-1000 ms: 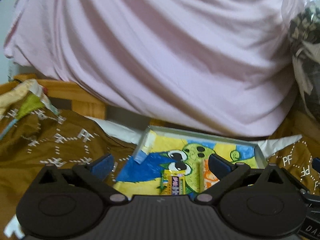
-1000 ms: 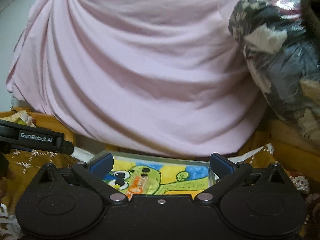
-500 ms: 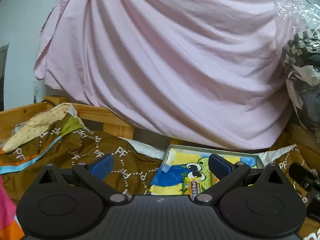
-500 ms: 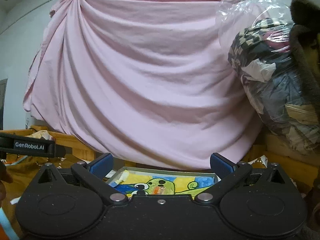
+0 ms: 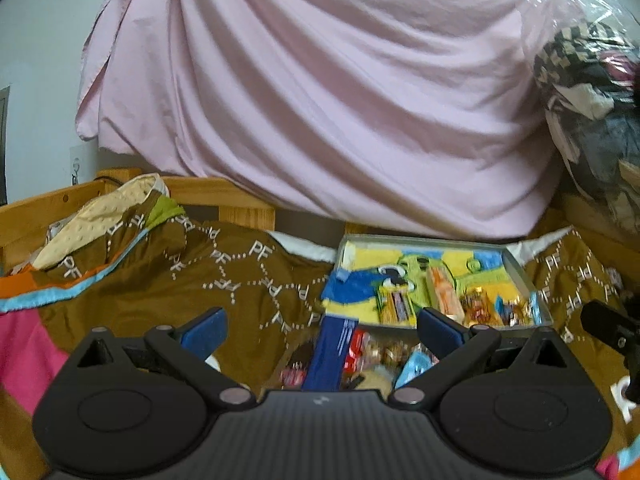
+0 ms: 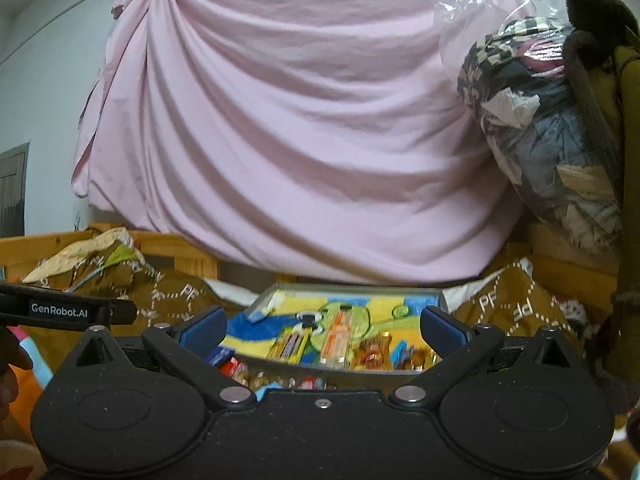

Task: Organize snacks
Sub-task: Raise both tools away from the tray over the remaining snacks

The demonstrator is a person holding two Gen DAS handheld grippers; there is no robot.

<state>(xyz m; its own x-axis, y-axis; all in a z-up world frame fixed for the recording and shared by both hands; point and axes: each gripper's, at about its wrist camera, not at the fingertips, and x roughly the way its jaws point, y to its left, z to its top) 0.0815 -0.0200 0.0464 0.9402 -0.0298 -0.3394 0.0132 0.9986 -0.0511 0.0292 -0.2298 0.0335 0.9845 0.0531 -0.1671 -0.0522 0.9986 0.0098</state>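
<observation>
A shallow grey tray [image 5: 520,270] [image 6: 442,298] with a yellow, blue and green cartoon lining lies on the brown blanket. Several snacks rest inside: a yellow bar [image 5: 394,306] [image 6: 290,344], an orange packet [image 5: 442,292] [image 6: 338,334] and small wrapped sweets [image 5: 478,306] [image 6: 370,350]. In front of the tray sits a loose pile of snacks [image 5: 370,354] [image 6: 272,378] with a blue packet [image 5: 332,354]. My left gripper [image 5: 320,330] is open above that pile. My right gripper [image 6: 322,330] is open too, short of the tray, holding nothing.
A brown patterned blanket [image 5: 180,280] covers the bed, bunched at the left near the wooden frame [image 5: 40,208]. A pink sheet [image 6: 288,140] hangs behind. A clear bag of clothes [image 6: 540,128] sits at the right. The other gripper's body [image 6: 68,312] shows at the left edge.
Both grippers have drawn back and tilted down, so the tray's front snacks and the loose pile before it have come into view. Both stay open.
</observation>
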